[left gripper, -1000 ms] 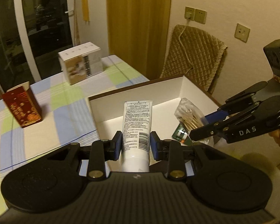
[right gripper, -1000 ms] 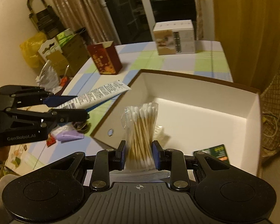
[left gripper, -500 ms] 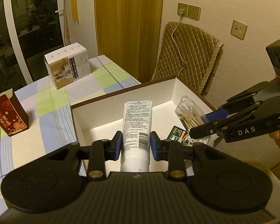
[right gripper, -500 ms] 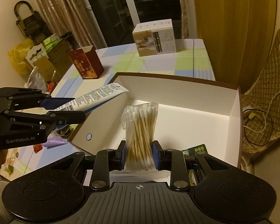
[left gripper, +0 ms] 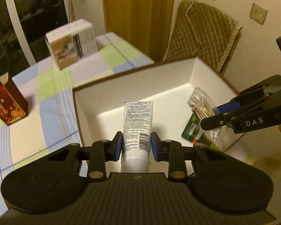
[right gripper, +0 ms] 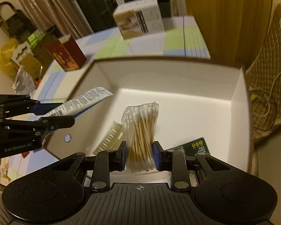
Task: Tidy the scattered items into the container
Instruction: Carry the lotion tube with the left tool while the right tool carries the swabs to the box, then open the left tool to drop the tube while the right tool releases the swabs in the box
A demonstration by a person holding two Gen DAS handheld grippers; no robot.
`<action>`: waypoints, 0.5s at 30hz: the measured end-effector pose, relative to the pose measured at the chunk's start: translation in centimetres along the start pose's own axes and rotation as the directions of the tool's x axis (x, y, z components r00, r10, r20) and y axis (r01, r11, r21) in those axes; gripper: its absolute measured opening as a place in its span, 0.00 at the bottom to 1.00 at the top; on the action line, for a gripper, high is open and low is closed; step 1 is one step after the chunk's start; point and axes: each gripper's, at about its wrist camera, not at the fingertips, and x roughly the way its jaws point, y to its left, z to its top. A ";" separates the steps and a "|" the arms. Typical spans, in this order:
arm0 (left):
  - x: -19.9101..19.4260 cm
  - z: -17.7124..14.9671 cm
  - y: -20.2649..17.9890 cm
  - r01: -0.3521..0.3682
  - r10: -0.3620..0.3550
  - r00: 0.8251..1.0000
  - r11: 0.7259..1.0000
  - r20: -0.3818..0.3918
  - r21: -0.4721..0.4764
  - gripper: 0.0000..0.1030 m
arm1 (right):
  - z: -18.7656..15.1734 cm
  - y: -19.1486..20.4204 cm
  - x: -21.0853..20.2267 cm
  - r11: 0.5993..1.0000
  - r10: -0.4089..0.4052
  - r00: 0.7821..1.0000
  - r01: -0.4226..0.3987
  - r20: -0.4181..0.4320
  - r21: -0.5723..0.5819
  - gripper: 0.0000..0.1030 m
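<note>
My left gripper (left gripper: 136,143) is shut on a white tube (left gripper: 137,126) with printed text, held over the near left part of the open white box (left gripper: 133,78). The right gripper (right gripper: 140,152) is shut on a clear bag of cotton swabs (right gripper: 142,129), low inside the same box (right gripper: 239,101). In the left wrist view the swab bag (left gripper: 201,106) and the right gripper (left gripper: 220,115) enter from the right. In the right wrist view the tube (right gripper: 80,103) and the left gripper (right gripper: 54,113) come in from the left. A green packet (right gripper: 194,146) and a pale comb-like item (right gripper: 110,140) lie on the box floor.
A checked tablecloth (left gripper: 46,97) covers the table. On it stand a dark red box (left gripper: 7,105) and a white carton (left gripper: 73,43) beyond the container. A quilted chair back (left gripper: 206,37) stands against the wall. Bags and clutter (right gripper: 18,56) sit left of the table.
Both grippers have moved forward and lower over the box with their items still held. The tube and the swab bag now sit deeper inside the box.
</note>
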 end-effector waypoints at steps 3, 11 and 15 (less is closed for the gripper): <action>1.7 -0.3 0.4 -0.017 0.017 0.999 1.000 -0.046 -0.015 0.26 | 0.1 -0.3 1.9 1.000 0.004 0.999 -0.003 -0.039 0.025 0.30; 5.4 -1.2 -0.2 -0.079 0.078 0.983 0.997 -0.169 -0.003 0.26 | 0.5 -1.0 6.0 0.997 -0.026 0.989 0.036 -0.146 0.068 0.30; 6.8 -1.7 -0.6 -0.098 0.097 0.968 0.995 -0.230 0.004 0.27 | 0.5 -1.0 6.8 0.997 -0.029 0.984 0.040 -0.176 0.059 0.31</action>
